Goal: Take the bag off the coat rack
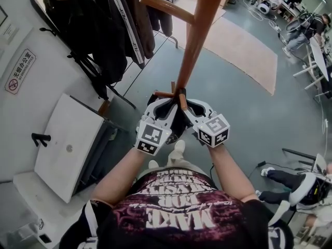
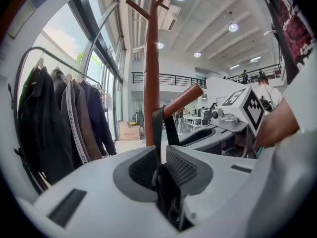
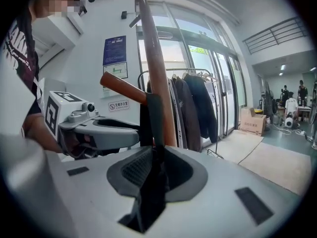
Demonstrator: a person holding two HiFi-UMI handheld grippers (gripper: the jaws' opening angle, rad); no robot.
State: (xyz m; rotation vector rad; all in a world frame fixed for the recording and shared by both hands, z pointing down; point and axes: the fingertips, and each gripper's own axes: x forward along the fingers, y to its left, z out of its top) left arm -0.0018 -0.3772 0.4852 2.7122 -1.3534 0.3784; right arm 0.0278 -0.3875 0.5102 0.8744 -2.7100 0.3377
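Observation:
The wooden coat rack (image 1: pixel 194 35) rises in front of me, with short pegs (image 1: pixel 181 101) low on its pole. A black bag (image 1: pixel 175 122) hangs there between my two grippers, its strap (image 2: pixel 157 128) looped over a slanted peg (image 2: pixel 184 100). In the left gripper view my left gripper (image 2: pixel 161 156) is shut on one run of the strap. In the right gripper view my right gripper (image 3: pixel 155 158) is shut on the other run of the strap (image 3: pixel 153 118), just below the peg (image 3: pixel 123 88). The head view shows both grippers (image 1: pixel 163 105) (image 1: pixel 195 106) side by side against the pole.
A clothes rail with dark jackets (image 1: pixel 104 25) stands to the left by the glass wall. A white table (image 1: pixel 67 144) is at lower left. A beige rug (image 1: pixel 244 51) lies beyond the rack. People (image 1: pixel 290 183) sit to the right. A cardboard box (image 2: pixel 130 130) sits by the windows.

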